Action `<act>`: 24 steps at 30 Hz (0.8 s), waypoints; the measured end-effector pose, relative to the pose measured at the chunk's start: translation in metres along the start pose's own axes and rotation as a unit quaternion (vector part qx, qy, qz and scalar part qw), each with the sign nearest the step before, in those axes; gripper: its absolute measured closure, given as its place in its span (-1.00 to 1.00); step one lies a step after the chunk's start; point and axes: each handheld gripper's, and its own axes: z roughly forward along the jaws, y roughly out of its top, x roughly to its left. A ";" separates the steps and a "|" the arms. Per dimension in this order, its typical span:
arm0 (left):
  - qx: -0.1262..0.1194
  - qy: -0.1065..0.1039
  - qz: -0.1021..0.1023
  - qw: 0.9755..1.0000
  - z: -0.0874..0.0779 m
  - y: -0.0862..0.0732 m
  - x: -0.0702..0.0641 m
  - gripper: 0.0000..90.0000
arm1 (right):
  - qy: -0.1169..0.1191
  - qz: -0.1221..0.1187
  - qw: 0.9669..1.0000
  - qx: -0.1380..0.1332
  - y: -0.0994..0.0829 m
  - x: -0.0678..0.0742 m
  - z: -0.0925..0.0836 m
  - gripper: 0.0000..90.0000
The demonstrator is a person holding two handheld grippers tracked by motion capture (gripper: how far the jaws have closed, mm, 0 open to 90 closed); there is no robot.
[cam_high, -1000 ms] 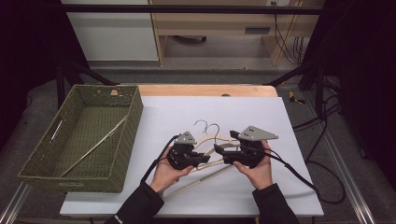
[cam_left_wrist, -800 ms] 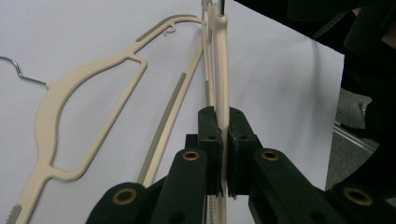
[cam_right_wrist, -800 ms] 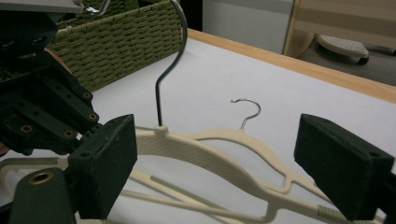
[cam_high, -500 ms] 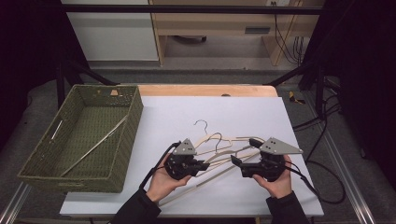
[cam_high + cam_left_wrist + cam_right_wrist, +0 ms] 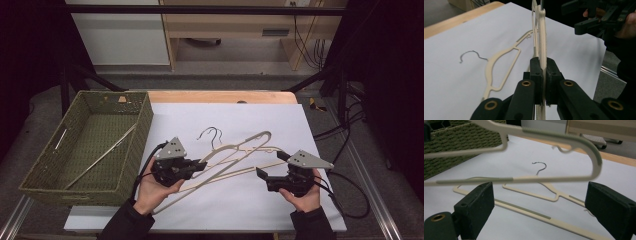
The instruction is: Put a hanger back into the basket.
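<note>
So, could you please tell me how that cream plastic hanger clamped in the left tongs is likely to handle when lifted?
The cream plastic hanger probably stays stiff: gripped at one end by the left tongs, it spans out without visible droop. It looks thin and open-framed, so likely light. Held off-centre, it may swing or pivot.

In the left gripper view the lifted cream hanger point(image 5: 541, 37) runs off the top edge, hook cut off. Can't tell what the thin rod in the wicker basket point(image 5: 145, 125) is, too small.
</note>
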 end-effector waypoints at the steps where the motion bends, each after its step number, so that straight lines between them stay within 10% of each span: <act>1: 0.002 0.004 0.004 1.000 -0.004 0.002 0.001 0.92 | 0.000 0.001 1.000 0.001 0.000 0.000 0.000 -0.80; 24: -0.028 0.053 0.027 0.998 -0.102 0.041 0.040 0.92 | -0.010 0.011 1.000 -0.004 -0.004 -0.008 -0.008 -0.85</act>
